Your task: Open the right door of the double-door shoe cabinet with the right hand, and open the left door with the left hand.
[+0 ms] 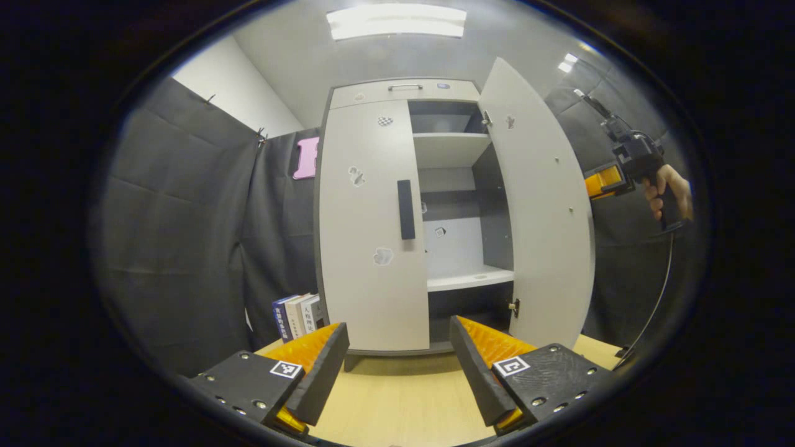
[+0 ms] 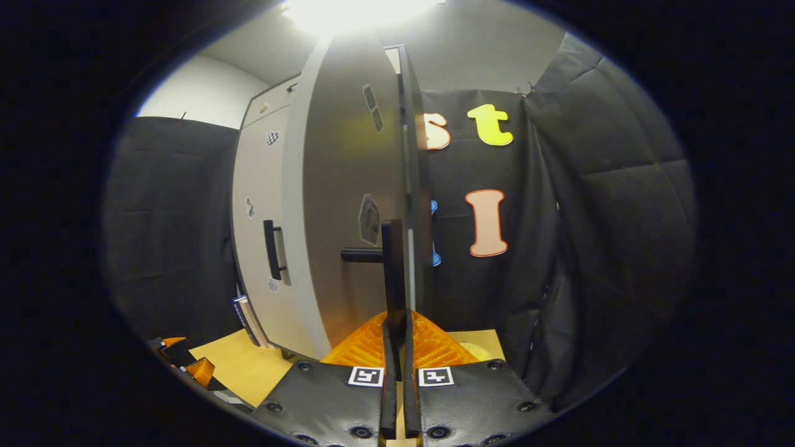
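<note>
The shoe cabinet (image 1: pixel 404 93) stands on a wooden table, white with dark edges. Its left door (image 1: pixel 366 248) is closed, with a black vertical handle (image 1: pixel 406 209) at its inner edge. My left gripper (image 1: pixel 397 357) is open low in front of that door, well short of the handle, with nothing between its fingers. The right door (image 1: pixel 540 205) is swung wide open, baring shelves. In the right gripper view this door (image 2: pixel 348 186) is nearly edge-on, and my right gripper (image 2: pixel 397 347) is shut on its black handle (image 2: pixel 392 267). A hand holds the right gripper (image 1: pixel 602 183) behind the open door's edge.
Several books (image 1: pixel 298 313) stand upright against the cabinet's left side. The wooden tabletop (image 1: pixel 404 397) runs from the cabinet toward me. Black cloth walls close in on both sides, and a cable (image 1: pixel 658 298) hangs from the right gripper.
</note>
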A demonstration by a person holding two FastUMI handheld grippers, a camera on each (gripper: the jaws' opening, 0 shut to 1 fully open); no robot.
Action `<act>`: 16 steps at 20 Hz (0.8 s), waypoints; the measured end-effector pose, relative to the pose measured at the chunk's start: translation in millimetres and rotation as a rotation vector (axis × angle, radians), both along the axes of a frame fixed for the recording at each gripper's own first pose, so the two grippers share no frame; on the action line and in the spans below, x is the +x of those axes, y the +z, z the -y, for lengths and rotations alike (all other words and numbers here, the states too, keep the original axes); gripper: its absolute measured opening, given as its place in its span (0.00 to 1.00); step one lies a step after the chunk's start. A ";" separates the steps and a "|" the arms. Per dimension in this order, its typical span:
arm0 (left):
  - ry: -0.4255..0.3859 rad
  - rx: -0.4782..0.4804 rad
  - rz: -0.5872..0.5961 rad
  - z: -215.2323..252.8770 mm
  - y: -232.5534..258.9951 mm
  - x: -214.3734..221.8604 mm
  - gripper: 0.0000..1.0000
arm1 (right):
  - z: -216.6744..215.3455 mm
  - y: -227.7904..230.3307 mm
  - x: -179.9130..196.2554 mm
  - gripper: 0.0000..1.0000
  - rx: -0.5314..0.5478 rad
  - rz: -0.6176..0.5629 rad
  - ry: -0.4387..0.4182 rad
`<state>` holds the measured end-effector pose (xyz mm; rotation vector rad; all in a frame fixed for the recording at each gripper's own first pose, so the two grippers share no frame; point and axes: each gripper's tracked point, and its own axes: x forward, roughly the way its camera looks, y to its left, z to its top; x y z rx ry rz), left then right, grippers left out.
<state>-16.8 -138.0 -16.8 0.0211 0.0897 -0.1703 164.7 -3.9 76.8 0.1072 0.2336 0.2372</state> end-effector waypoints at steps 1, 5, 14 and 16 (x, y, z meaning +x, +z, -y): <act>0.000 -0.004 0.001 5.1 2.1 -0.6 0.96 | -9.6 0.2 -3.9 0.02 0.049 -0.011 0.036; 0.010 0.030 -0.022 22.5 13.6 2.8 0.95 | -11.3 5.0 -0.9 0.07 0.053 0.029 0.047; 0.004 0.062 0.032 31.2 72.3 53.8 0.96 | -3.5 2.2 -8.6 0.19 0.096 0.031 0.018; -0.013 0.061 0.043 33.5 76.5 77.1 0.96 | 17.8 -3.1 -8.6 0.58 0.035 0.048 -0.063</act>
